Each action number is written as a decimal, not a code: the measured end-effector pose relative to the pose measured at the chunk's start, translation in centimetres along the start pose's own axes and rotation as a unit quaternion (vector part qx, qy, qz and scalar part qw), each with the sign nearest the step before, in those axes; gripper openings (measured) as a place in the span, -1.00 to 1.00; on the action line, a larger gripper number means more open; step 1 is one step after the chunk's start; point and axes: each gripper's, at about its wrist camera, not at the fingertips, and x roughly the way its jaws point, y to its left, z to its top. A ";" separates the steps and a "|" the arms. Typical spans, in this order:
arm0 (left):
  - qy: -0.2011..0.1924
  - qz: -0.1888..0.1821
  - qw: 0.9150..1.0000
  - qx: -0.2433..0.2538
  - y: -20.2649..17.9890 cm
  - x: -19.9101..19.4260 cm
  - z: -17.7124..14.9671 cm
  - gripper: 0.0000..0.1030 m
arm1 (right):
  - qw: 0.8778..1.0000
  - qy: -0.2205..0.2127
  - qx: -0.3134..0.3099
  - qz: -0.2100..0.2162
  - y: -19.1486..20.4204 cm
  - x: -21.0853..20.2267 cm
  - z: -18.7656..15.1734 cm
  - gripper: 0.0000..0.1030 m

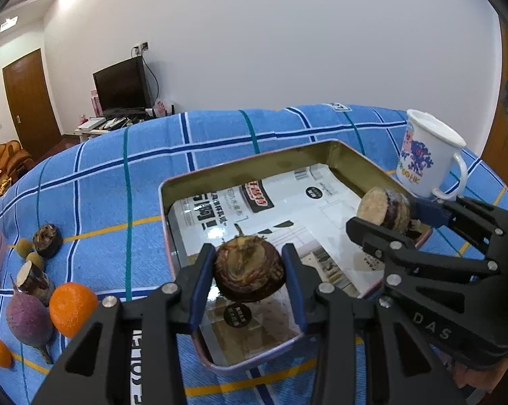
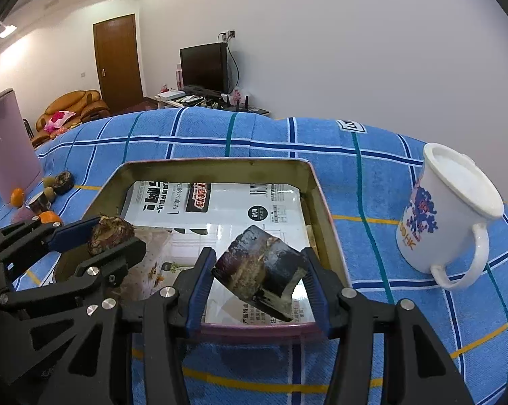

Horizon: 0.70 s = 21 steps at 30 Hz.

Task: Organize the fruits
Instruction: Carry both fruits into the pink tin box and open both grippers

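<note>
Left wrist view: left gripper [image 1: 249, 271] clamps a brown, ringed taro chunk [image 1: 249, 274] over the tin tray [image 1: 240, 168], right gripper [image 2: 259, 278] pinching a dark cut piece [image 2: 262, 270].

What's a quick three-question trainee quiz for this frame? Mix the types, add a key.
1. True or false: the tin tray already has fruit lying loose in it.
2. What does the left gripper hold?
A. an orange
B. a brown root chunk
C. the mug
3. Fill in: the right gripper holds a dark cut root piece above the ____.

Key:
1. False: only printed paper lines it.
2. B
3. tray
</note>
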 end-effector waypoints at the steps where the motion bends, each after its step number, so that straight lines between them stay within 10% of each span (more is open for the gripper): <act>1: 0.000 0.002 1.000 0.002 0.0 -0.1 0.0 -0.17 | 1.000 0.000 0.000 0.001 0.0 0.0 0.0 0.04; 11: -0.010 0.000 1.000 -0.003 0.0 -0.4 -0.1 -0.04 | 1.000 -0.002 0.015 0.003 -1.1 -0.4 -0.1 0.15; 18: -0.063 0.015 0.997 -0.035 1.2 -2.5 0.2 0.89 | 0.994 -0.038 0.090 0.048 -3.5 -2.1 0.1 0.31; 21: -0.080 0.029 0.995 -0.042 1.7 -3.2 0.3 1.00 | 0.987 -0.062 0.133 0.073 -4.7 -2.8 -0.1 0.44</act>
